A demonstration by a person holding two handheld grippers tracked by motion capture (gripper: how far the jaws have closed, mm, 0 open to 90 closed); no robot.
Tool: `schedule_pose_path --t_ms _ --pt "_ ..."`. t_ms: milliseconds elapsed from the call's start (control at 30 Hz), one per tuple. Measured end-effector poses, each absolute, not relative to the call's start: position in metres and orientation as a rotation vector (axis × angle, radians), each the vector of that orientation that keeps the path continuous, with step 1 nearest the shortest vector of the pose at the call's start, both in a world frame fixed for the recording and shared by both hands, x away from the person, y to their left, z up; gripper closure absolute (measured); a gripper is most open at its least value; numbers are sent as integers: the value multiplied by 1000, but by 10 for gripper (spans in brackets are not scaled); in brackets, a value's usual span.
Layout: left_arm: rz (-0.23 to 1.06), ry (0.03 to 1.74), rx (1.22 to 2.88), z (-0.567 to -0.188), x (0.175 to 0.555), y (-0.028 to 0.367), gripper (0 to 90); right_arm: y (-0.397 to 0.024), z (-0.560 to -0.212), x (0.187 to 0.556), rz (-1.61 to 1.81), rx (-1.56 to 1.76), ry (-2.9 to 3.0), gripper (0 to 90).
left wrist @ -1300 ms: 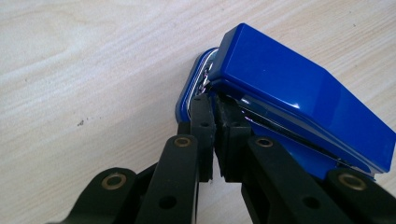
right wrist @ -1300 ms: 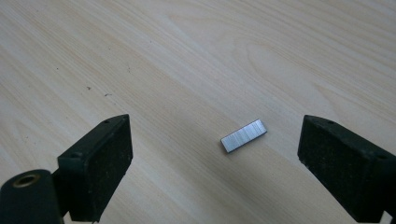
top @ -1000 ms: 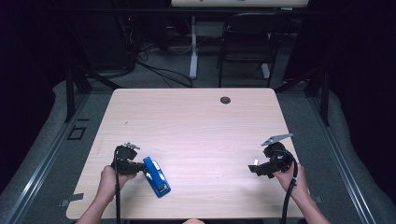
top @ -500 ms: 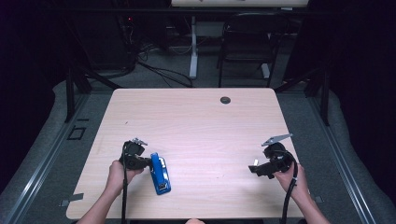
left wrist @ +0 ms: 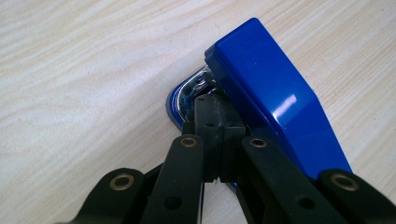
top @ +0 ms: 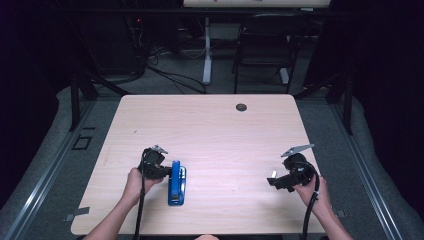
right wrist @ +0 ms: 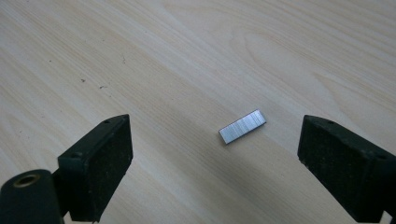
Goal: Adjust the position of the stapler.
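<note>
A blue stapler (top: 176, 182) lies on the wooden table (top: 215, 130) near the front left, its length running front to back. My left gripper (top: 163, 170) is shut, and in the left gripper view its tips (left wrist: 214, 108) press into the shiny metal end of the stapler (left wrist: 275, 98), under the blue top. At the front right my right gripper (top: 275, 179) stands open. In the right gripper view a short silver strip of staples (right wrist: 242, 126) lies flat on the table between the two black pads (right wrist: 100, 161), touching neither.
A small dark round cap (top: 241, 107) sits in the tabletop near the far edge. Behind the table are a chair (top: 262, 55), cables and a desk leg on the floor. A grey rail (top: 45, 175) runs along the left side.
My left gripper has moved right and forward against the stapler, which has turned from a diagonal to lie straight front to back. The right gripper has barely moved.
</note>
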State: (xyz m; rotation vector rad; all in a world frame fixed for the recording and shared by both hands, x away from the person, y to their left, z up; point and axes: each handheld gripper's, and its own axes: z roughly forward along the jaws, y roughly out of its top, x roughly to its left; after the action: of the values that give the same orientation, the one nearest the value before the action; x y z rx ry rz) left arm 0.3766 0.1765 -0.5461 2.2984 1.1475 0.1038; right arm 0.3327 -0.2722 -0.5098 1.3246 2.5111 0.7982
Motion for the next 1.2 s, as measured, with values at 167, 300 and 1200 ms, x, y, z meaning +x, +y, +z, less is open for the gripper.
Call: schedule_pose_path --t_ms 167,300,1200 --pt "99 1131 2297 -547 378 172 900 -271 -510 332 801 1328 2511 98" --pt "95 1121 2303 -548 380 172 900 -271 -510 333 797 1319 2513 98" --pt "65 1155 2230 -541 387 164 647 -272 -510 331 798 1319 2527 98"
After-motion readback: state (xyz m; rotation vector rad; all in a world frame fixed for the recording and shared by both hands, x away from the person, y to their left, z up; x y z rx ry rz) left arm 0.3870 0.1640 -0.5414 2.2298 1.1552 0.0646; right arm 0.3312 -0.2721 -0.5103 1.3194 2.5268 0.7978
